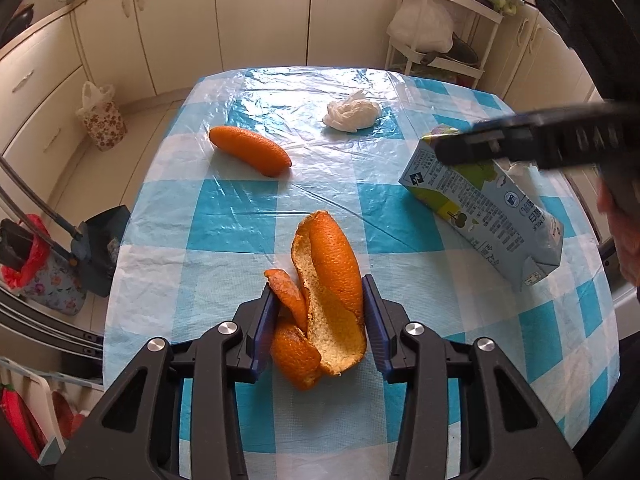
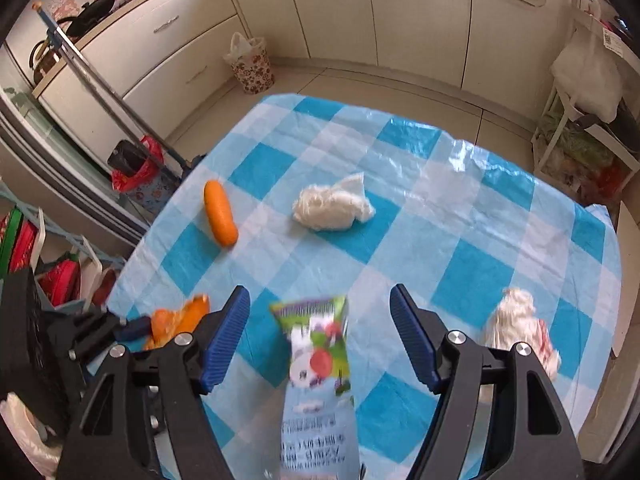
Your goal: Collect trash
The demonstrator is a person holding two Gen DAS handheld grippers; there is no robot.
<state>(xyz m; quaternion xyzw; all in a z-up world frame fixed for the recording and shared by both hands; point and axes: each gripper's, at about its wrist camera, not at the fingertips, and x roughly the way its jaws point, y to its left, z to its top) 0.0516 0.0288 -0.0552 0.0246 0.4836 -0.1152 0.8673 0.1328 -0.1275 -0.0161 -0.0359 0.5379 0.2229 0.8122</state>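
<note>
My left gripper is shut on a large curled orange peel, pads touching both sides, just above the checked tablecloth. A second orange peel and a crumpled white tissue lie farther back. My right gripper is open, its jaws wide apart on either side of a milk carton lying on the table, not touching it. The carton also shows in the left wrist view under the right gripper. Another crumpled tissue lies at the right. The held peel shows at the left.
The table carries a blue-and-white checked plastic cover. On the floor stand a flowered bin with a white bag, a dustpan and a red-bagged bin. A white rack stands behind the table.
</note>
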